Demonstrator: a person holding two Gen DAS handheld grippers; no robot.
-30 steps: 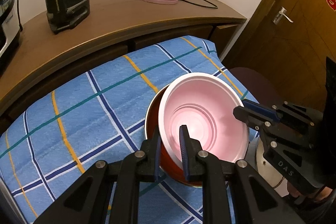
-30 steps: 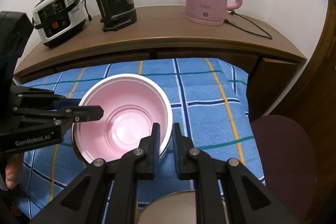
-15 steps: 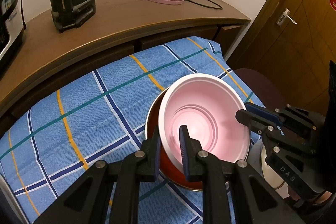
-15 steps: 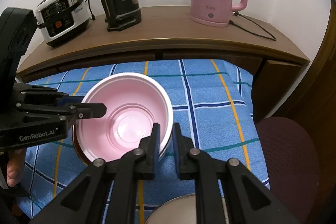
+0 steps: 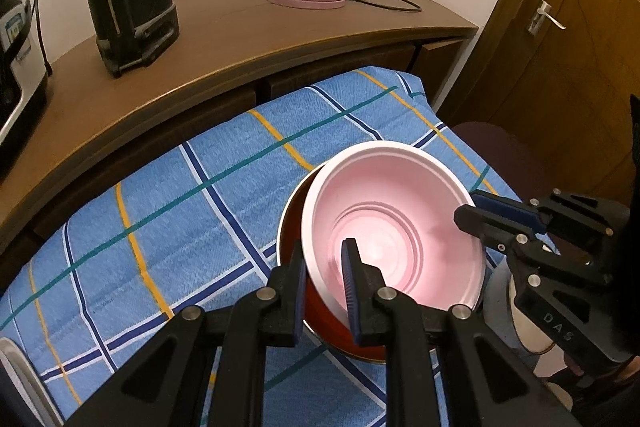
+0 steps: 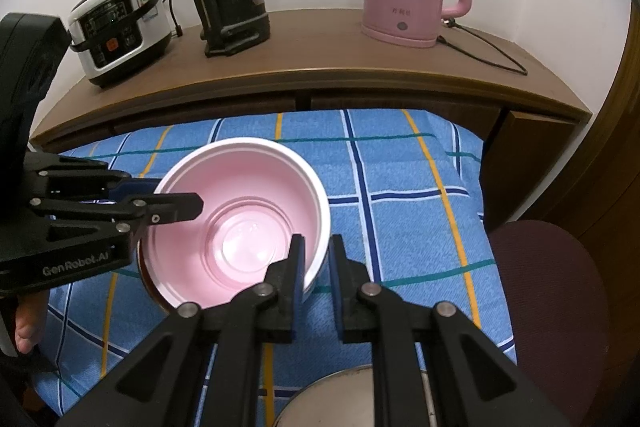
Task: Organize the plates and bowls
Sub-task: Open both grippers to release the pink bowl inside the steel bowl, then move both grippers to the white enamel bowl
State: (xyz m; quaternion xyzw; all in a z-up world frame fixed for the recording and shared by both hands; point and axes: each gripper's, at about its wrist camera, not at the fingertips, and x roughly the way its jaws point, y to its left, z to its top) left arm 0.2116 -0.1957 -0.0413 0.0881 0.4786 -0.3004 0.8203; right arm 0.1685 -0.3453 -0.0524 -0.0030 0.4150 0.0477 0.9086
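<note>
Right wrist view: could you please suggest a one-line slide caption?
Both tools, right and left, grip the pink bowl's rim on opposite sides above the blue plaid cloth.

A pink bowl sits in a red bowl on a blue plaid cloth striped yellow, navy and teal.

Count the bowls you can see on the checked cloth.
3, possibly more out of frame. The pink bowl sits nested in a red bowl, gripped at opposite rims by the left gripper and right gripper. A metal bowl lies at the near edge.
</note>
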